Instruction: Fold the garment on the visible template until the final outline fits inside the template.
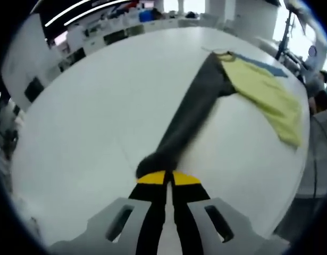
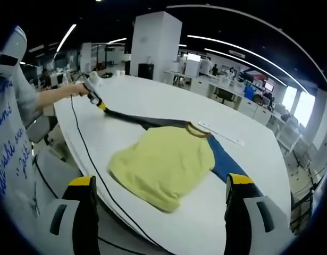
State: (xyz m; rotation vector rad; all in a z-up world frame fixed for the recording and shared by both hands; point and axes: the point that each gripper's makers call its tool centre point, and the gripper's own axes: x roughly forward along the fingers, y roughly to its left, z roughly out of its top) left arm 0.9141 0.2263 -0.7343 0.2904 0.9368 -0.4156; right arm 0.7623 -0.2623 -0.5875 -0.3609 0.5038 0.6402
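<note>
garment, a yellow t-shirt with dark grey sleeves (image 2: 163, 162), lies on the white counter (image 2: 152, 101) over a blue template (image 2: 225, 162). left gripper (image 1: 168, 178) jaws clench one stretched dark sleeve (image 1: 187, 114); right gripper (image 2: 159, 188) jaws spread wide, grasping nothing.

Big open office out there: a white square pillar (image 2: 155, 45) stands far behind the pale table (image 2: 152, 101), strip lights (image 2: 227, 45) streak across a dark ceiling, desks (image 2: 232, 98) line the far right, and bright windows (image 2: 299, 101) glow beyond.

The blue template (image 2: 226, 162) lies mostly hidden under the shirt (image 2: 163, 164) (its far sleeve blurred) — edges unreadable.
</note>
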